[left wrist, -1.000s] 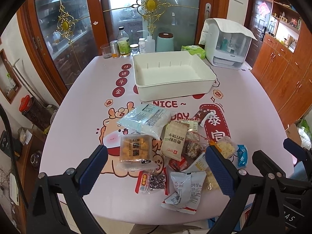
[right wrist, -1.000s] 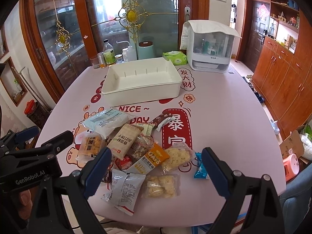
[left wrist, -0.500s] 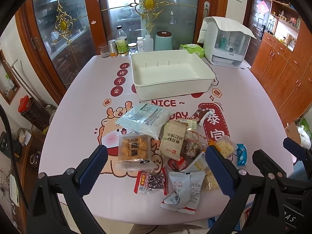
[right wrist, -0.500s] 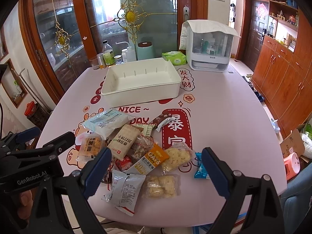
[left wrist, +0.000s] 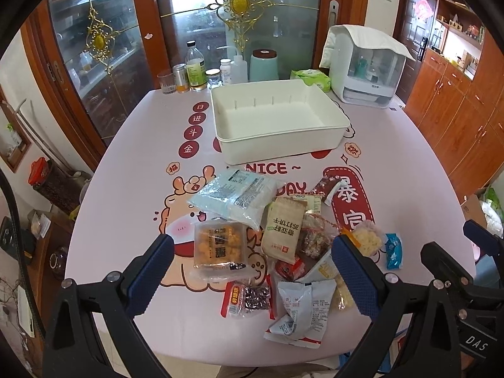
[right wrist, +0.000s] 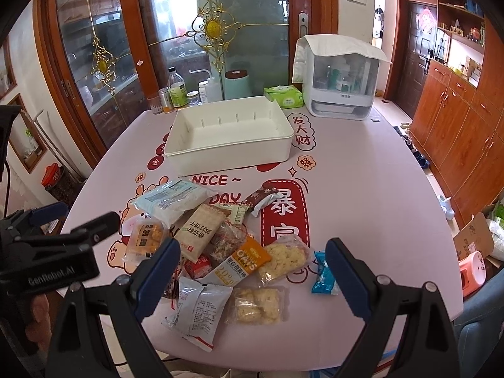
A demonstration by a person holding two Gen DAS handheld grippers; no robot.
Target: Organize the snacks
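Several snack packets lie in a loose pile near the table's front edge: a pale blue bag [left wrist: 234, 197], a tan cracker pack [left wrist: 283, 228], a clear pack of yellow puffs [left wrist: 219, 245], a white pouch [right wrist: 201, 310], an orange oats pack [right wrist: 244, 263] and a small blue packet [right wrist: 324, 274]. An empty white bin [left wrist: 277, 123] stands behind them, also visible as the white bin [right wrist: 230, 135] in the right wrist view. My left gripper [left wrist: 252, 274] hovers open above the pile's left side. My right gripper [right wrist: 252, 275] hovers open above its right side. Neither holds anything.
Bottles, jars and a glass [left wrist: 167, 83] line the table's far edge beside a mint canister [left wrist: 264, 64], a green tissue pack [right wrist: 283, 96] and a white covered appliance [right wrist: 341, 78]. Glass doors stand behind. Wooden cabinets [right wrist: 466, 132] are on the right.
Both views have shifted only slightly; the grippers stay open above the pile and no snack has moved.
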